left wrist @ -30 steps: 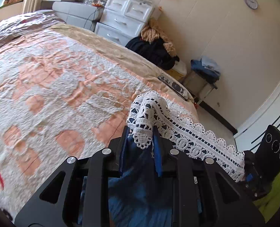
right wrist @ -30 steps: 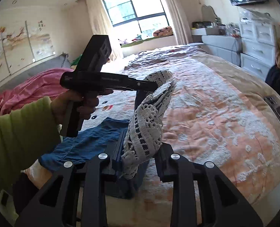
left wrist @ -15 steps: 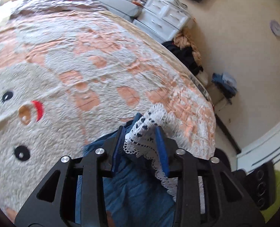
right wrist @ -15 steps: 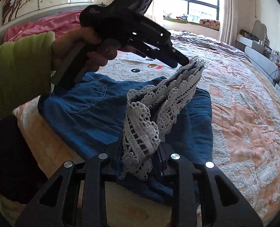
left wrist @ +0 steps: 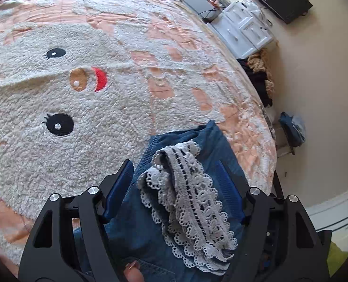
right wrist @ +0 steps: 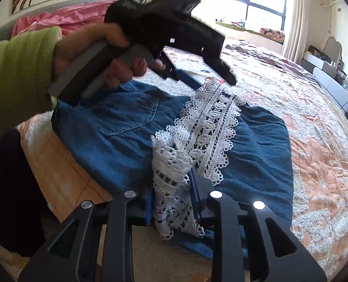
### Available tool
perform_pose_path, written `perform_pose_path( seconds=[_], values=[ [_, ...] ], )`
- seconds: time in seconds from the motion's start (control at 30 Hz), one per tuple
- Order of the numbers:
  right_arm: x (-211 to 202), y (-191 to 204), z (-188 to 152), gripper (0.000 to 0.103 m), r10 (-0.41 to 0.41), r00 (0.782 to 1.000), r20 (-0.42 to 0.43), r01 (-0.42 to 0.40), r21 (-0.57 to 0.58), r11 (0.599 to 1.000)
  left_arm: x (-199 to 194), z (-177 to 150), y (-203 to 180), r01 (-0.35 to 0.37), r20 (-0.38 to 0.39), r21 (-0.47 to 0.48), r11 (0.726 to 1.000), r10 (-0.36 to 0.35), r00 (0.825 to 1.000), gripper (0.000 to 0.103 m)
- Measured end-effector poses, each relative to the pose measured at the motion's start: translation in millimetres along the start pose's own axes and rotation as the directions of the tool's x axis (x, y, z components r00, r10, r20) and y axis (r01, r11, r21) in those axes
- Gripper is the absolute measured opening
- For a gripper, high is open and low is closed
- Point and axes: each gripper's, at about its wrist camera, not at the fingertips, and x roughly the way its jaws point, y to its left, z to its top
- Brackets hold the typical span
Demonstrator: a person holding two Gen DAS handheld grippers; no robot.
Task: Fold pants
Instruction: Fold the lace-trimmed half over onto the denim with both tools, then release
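Observation:
The blue denim pants [right wrist: 126, 131] lie folded on the bed, with a white lace hem [right wrist: 211, 127] laid across the top. In the left wrist view the pants [left wrist: 211, 145] and the lace hem [left wrist: 190, 192] lie between the spread fingers of my left gripper [left wrist: 174, 181], which is open and holds nothing. My right gripper [right wrist: 174, 188] is shut on the near end of the lace hem. The left gripper also shows in the right wrist view [right wrist: 206, 80], held by a hand in a green sleeve above the pants.
The bed has a fluffy white and peach cover with a cartoon face [left wrist: 75, 82]. A pink quilt [right wrist: 63, 16] lies at the head. White drawers [left wrist: 244, 30], a clothes pile [left wrist: 261, 75] and a TV [left wrist: 275, 0] stand along the wall beyond the bed's edge.
Both grippers carried the lace hem down onto the denim. My left gripper has opened and let go of the lace. The right gripper still grips it.

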Motion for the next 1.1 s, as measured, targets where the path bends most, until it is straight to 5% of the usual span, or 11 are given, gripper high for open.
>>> perform_pose_path(
  seconds=[0.07, 0.13, 0.23, 0.63, 0.73, 0.8, 0.87, 1.1],
  values=[
    [-4, -2, 6, 0.022, 0.012, 1.0, 0.021, -0.013, 0.022, 1.0, 3, 1, 2, -0.007, 0.002, -0.016, 1.0, 0.007, 1.0, 0.051],
    [-2, 1, 10, 0.022, 0.02, 1.0, 0.023, -0.02, 0.009, 1.0, 4, 4, -4, -0.039, 0.008, 0.012, 0.999, 0.039, 0.999, 0.017],
    [11, 11, 5, 0.022, -0.01, 0.999, -0.034, 0.009, -0.046, 0.999, 7, 4, -8, -0.068, 0.001, 0.04, 0.997, 0.068, 0.998, 0.017],
    [4, 1, 1, 0.028, 0.088, 0.996, 0.036, -0.09, 0.066, 0.994, 6, -6, -4, -0.149, 0.063, 0.041, 0.988, 0.146, 0.987, 0.016],
    [0, -1, 5, 0.051, 0.158, 0.987, 0.036, -0.161, 0.095, 0.982, 3, -5, -5, -0.146, 0.075, 0.031, 0.989, 0.144, 0.987, 0.016],
    [-13, -8, 3, 0.06, 0.165, 0.985, 0.054, -0.17, 0.111, 0.979, -6, -5, -7, -0.147, 0.095, 0.015, 0.989, 0.145, 0.985, 0.021],
    [-25, -22, 0, 0.062, 0.178, 0.982, 0.07, -0.187, 0.162, 0.969, -21, -9, -9, -0.149, 0.124, 0.0, 0.989, 0.148, 0.981, 0.045],
    [-57, -77, -26, 0.067, 0.123, 0.99, 0.075, -0.142, 0.352, 0.925, -55, -32, -23, -0.195, 0.172, -0.01, 0.981, 0.194, 0.966, 0.05]
  ],
)
